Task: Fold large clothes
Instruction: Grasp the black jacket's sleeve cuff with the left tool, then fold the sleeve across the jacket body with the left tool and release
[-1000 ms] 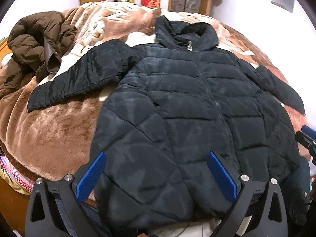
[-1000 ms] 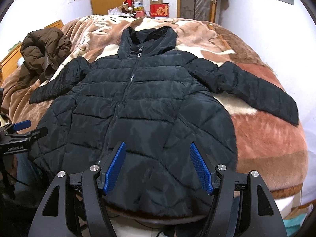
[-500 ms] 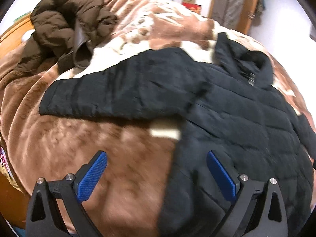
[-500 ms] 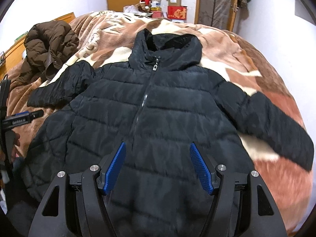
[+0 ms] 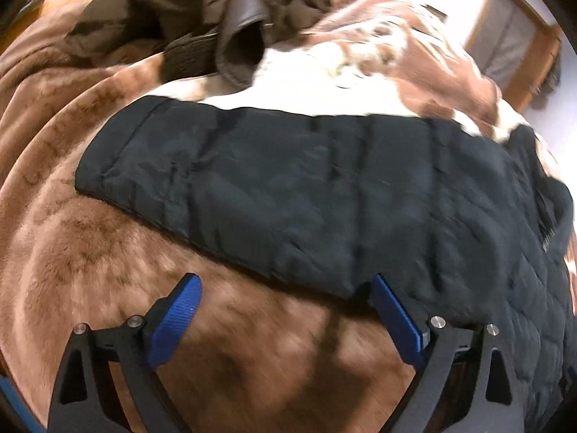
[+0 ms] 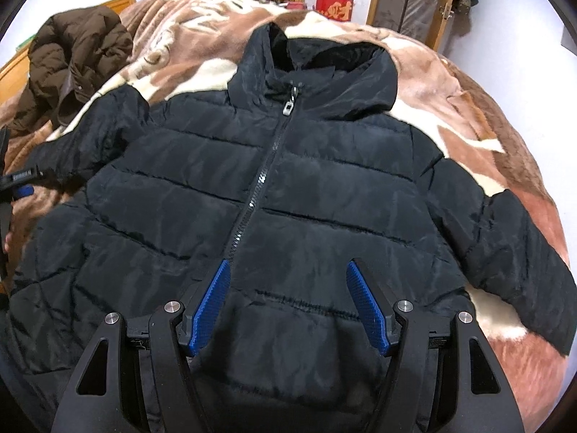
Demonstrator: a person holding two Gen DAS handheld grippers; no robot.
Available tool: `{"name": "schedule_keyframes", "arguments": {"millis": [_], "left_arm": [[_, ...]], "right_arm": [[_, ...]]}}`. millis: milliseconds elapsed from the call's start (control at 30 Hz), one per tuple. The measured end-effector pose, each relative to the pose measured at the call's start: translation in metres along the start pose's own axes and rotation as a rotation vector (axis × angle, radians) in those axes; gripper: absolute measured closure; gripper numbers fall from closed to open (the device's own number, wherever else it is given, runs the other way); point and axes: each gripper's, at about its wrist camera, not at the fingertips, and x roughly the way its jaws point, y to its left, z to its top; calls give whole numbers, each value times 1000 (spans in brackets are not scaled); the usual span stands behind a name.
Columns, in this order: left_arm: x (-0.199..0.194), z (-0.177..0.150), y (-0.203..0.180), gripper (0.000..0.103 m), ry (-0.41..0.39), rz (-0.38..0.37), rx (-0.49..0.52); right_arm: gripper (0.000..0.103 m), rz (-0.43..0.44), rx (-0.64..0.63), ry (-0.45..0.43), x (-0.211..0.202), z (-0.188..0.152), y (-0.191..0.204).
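A black quilted puffer jacket lies zipped and face up on the bed, hood at the far end, both sleeves spread out. In the left wrist view its left sleeve stretches across, cuff at the left. My left gripper is open and empty, low over the blanket just in front of that sleeve; its right finger is at the sleeve's near edge. It also shows in the right wrist view at the left edge. My right gripper is open and empty above the jacket's chest, near the zipper.
A brown and cream plush blanket covers the bed. A crumpled brown coat lies at the far left, also in the left wrist view. Boxes and a wooden door frame stand beyond the bed.
My left gripper has swung left and come down close to the left sleeve. My right gripper has moved forward over the jacket, from the hem up to the chest.
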Motion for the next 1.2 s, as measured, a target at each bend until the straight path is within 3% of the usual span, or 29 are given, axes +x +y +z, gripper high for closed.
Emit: {"name": "schedule_keyframes", "arguments": {"millis": [267, 367, 467, 533, 600, 767, 1000, 1200], "left_arm": [[31, 26, 41, 7, -42, -43, -173], [42, 30, 46, 15, -39, -30, -202], [43, 37, 40, 37, -49, -2, -182], [35, 41, 35, 69, -60, 6, -155], [20, 47, 30, 83, -74, 8, -136], [-37, 63, 4, 87, -150, -66, -55], [-141, 73, -80, 88, -285, -241, 138], [-168, 57, -170, 88, -284, -372, 311]], "right_arm": [[36, -26, 11, 46, 18, -7, -8], [36, -36, 14, 49, 20, -9, -10], [36, -46, 22, 54, 19, -12, -14], [36, -49, 31, 49, 16, -14, -17], [36, -53, 39, 42, 11, -17, -19], [37, -44, 58, 22, -3, -23, -27], [39, -17, 130, -29, -28, -32, -46], [39, 16, 213, -61, -42, -42, -73]]}}
